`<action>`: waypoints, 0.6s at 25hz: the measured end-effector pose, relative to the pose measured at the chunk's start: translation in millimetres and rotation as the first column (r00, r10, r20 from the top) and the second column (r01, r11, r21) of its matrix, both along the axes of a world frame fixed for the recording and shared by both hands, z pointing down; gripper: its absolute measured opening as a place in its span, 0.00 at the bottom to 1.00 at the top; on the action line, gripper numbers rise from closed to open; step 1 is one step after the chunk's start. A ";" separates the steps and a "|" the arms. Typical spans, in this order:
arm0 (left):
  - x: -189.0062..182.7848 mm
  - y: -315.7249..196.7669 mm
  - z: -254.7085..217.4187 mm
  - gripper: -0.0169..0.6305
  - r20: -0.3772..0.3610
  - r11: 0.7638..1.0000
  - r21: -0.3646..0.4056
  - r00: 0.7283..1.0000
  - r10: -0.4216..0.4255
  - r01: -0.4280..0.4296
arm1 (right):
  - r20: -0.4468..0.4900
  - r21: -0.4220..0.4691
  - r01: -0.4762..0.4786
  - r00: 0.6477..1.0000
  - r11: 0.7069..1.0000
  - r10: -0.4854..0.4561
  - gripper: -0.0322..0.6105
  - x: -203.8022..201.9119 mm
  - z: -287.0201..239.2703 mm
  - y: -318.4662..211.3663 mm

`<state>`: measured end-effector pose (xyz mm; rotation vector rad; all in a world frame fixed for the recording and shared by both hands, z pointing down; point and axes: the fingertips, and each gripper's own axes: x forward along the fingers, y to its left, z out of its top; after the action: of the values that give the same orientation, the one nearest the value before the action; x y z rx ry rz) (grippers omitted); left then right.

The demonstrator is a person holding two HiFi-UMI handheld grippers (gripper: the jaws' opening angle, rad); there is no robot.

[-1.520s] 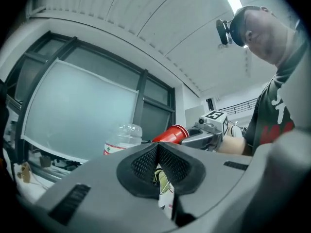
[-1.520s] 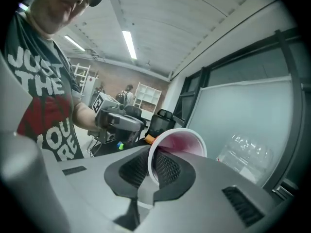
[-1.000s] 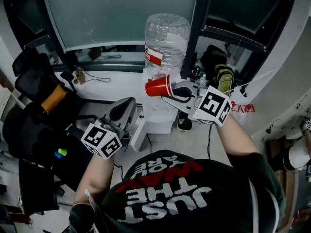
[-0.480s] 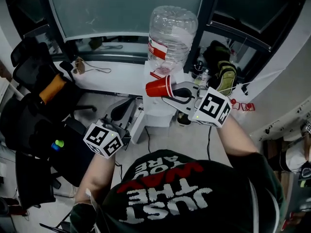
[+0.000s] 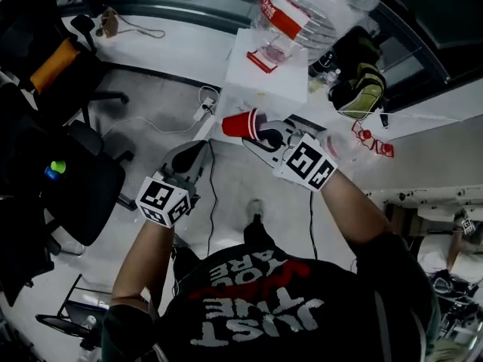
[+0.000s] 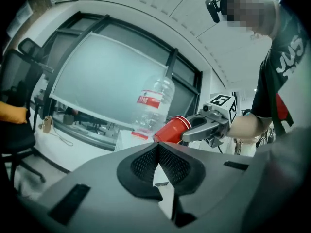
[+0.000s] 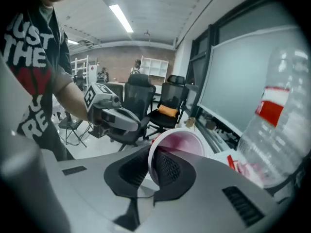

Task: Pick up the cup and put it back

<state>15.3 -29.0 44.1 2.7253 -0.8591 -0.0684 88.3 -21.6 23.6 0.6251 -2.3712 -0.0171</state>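
Note:
The red cup lies on its side in the air, in front of and below the white dispenser. My right gripper is shut on its rim. In the right gripper view the cup's white inside faces the camera, with the rim wall pinched between the dark pads of the right gripper. My left gripper hangs to the left of the cup, apart from it, jaws shut on nothing. In the left gripper view the left gripper has its pads together, and the cup shows beyond them.
A large clear water bottle stands on the dispenser. Black office chairs fill the left side. A green and black backpack lies at the right. Cables run over the light floor below the grippers.
Both grippers have dropped well down, the cup still in the right one. They now hang below the dispenser's top, over the floor, rather than level with the bottle.

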 end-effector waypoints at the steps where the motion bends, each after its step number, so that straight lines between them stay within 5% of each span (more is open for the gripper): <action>1: -1.5 0.6 32.6 0.03 0.006 0.999 -0.035 1.000 -0.010 0.011 | -0.010 -0.039 -0.009 1.000 0.999 0.008 0.12 0.8 35.4 -5.3; 7: 0.2 -4.8 249.5 0.03 0.035 0.974 -0.221 0.999 -0.042 0.049 | -0.155 -0.205 -0.054 0.988 0.977 0.022 0.12 26.9 288.1 -31.4; 15: 17.6 -4.6 490.1 0.03 0.134 0.971 -0.238 0.991 -0.005 0.037 | -0.422 -0.218 -0.056 0.906 0.974 -0.042 0.12 86.3 596.2 -55.0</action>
<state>32.8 -33.7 534.2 2.5162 -0.8698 0.2024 174.6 -76.6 619.8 0.4639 -1.9131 0.1080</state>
